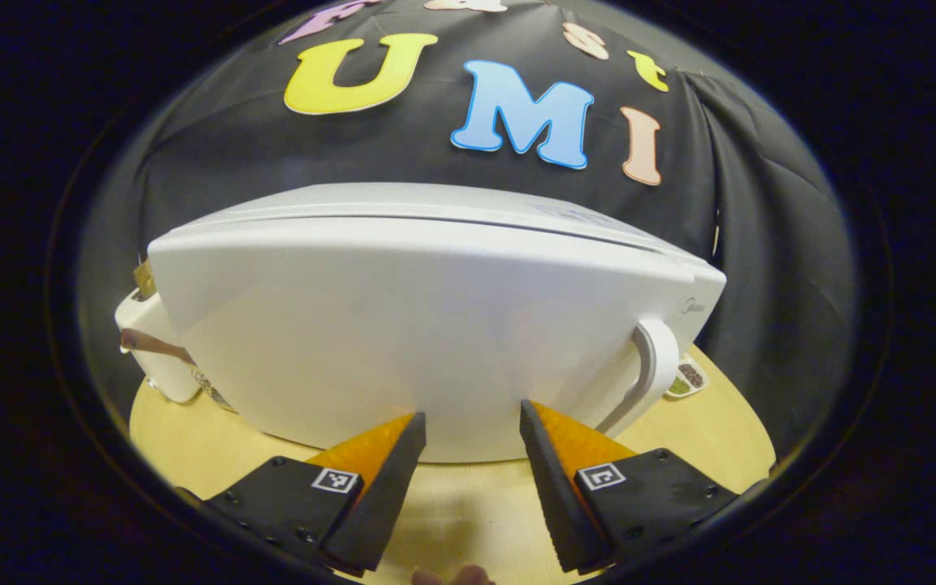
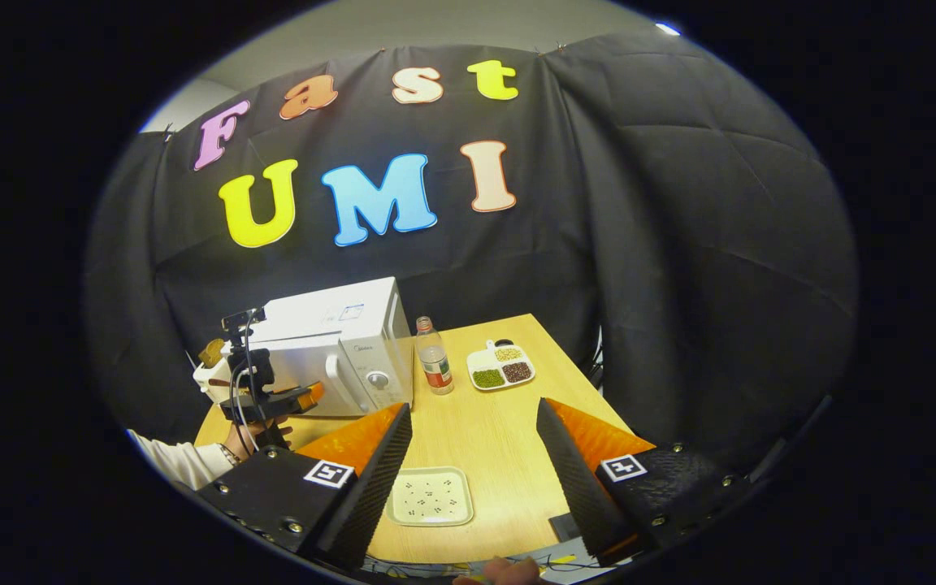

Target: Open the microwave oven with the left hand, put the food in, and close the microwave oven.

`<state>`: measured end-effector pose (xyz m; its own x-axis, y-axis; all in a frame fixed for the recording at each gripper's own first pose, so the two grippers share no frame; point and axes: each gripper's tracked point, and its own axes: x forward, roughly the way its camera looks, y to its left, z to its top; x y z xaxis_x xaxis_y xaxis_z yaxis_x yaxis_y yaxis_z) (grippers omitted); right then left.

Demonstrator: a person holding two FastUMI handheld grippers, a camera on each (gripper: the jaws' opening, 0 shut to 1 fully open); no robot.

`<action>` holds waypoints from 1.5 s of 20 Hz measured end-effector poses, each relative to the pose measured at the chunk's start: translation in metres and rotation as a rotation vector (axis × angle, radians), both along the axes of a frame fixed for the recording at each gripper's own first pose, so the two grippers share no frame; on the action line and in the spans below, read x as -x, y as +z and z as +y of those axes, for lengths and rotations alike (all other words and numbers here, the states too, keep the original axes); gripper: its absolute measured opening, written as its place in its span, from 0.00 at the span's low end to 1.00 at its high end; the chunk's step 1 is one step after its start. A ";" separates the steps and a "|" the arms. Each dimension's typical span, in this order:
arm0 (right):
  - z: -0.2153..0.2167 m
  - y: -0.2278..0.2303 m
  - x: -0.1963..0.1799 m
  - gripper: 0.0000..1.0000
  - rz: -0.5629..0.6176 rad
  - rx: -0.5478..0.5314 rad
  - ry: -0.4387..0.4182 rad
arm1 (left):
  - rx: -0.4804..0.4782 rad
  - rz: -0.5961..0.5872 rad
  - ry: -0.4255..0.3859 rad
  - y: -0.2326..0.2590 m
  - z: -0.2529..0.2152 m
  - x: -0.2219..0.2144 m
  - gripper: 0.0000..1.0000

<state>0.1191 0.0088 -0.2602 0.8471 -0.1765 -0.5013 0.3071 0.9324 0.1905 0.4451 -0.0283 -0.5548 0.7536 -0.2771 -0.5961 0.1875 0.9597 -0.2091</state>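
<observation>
Before left tool (image 1: 472, 426), smooth white microwave (image 1: 435, 325).

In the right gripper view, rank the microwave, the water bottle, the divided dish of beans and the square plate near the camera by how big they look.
Largest to smallest:
1. Microwave
2. Square plate, though nearness to the camera enlarges it
3. Divided dish
4. Bottle, close to the dish in apparent size, so this order is unsure

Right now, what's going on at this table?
A person holds the open left gripper up to the shut door of the white microwave oven, left of its curved white handle. The open right gripper hovers over a pale square plate on the wooden table. Nothing is grasped.
</observation>
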 end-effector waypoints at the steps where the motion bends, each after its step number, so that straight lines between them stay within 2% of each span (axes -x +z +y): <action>1: 0.001 0.000 -0.002 0.94 0.000 -0.001 0.007 | 0.011 -0.006 -0.020 -0.001 -0.003 -0.002 0.83; 4: -0.002 0.005 -0.005 0.95 -0.014 0.012 0.017 | -0.009 0.026 -0.084 -0.005 -0.011 0.003 0.80; 6: -0.001 0.009 -0.007 0.95 -0.025 0.012 0.034 | -0.037 -0.007 -0.106 0.006 -0.012 0.005 0.80; 9: -0.009 0.020 -0.011 0.95 -0.065 0.020 0.053 | -0.064 -0.095 -0.115 0.048 -0.013 0.014 0.83; 10: -0.013 0.027 -0.013 0.95 -0.083 0.026 0.060 | -0.074 -0.115 -0.116 0.064 -0.011 0.023 0.84; 11: -0.017 0.033 -0.014 0.95 -0.104 0.032 0.067 | -0.068 -0.137 -0.114 0.084 -0.012 0.034 0.80; 14: -0.027 0.054 -0.015 0.95 -0.176 0.049 0.098 | -0.036 -0.206 -0.100 0.144 -0.014 0.078 0.83; 17: -0.033 0.069 -0.010 0.95 -0.235 0.061 0.152 | -0.018 -0.288 -0.039 0.212 -0.008 0.118 0.83; 18: -0.035 0.074 -0.007 0.94 -0.249 0.065 0.173 | 0.005 -0.317 -0.008 0.238 -0.009 0.135 0.80; 19: -0.042 0.081 -0.003 0.95 -0.265 0.073 0.187 | 0.020 -0.341 0.022 0.261 -0.010 0.151 0.83; 20: -0.047 0.087 0.001 0.94 -0.278 0.078 0.199 | 0.025 -0.360 0.045 0.280 -0.010 0.168 0.80; 22: -0.054 0.107 0.010 0.95 -0.325 0.082 0.221 | 0.010 -0.388 0.071 0.314 -0.015 0.199 0.80; 23: -0.056 0.115 0.014 0.94 -0.348 0.085 0.237 | 0.003 -0.406 0.077 0.332 -0.019 0.214 0.85; 25: -0.060 0.123 0.017 0.94 -0.370 0.108 0.269 | -0.039 -0.453 0.106 0.374 -0.019 0.243 0.87; 27: -0.060 0.142 0.020 0.94 -0.409 0.116 0.282 | -0.108 -0.478 0.137 0.405 -0.010 0.273 0.80; 30: -0.058 0.172 0.026 0.94 -0.461 0.092 0.262 | -0.026 -0.492 0.186 0.446 -0.017 0.310 0.80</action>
<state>0.0929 -0.0489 -0.0883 0.9973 0.0444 -0.0591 -0.0342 0.9857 0.1648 0.1352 -0.0451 -0.1087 0.9811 -0.1021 -0.1645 0.0838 0.9899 -0.1144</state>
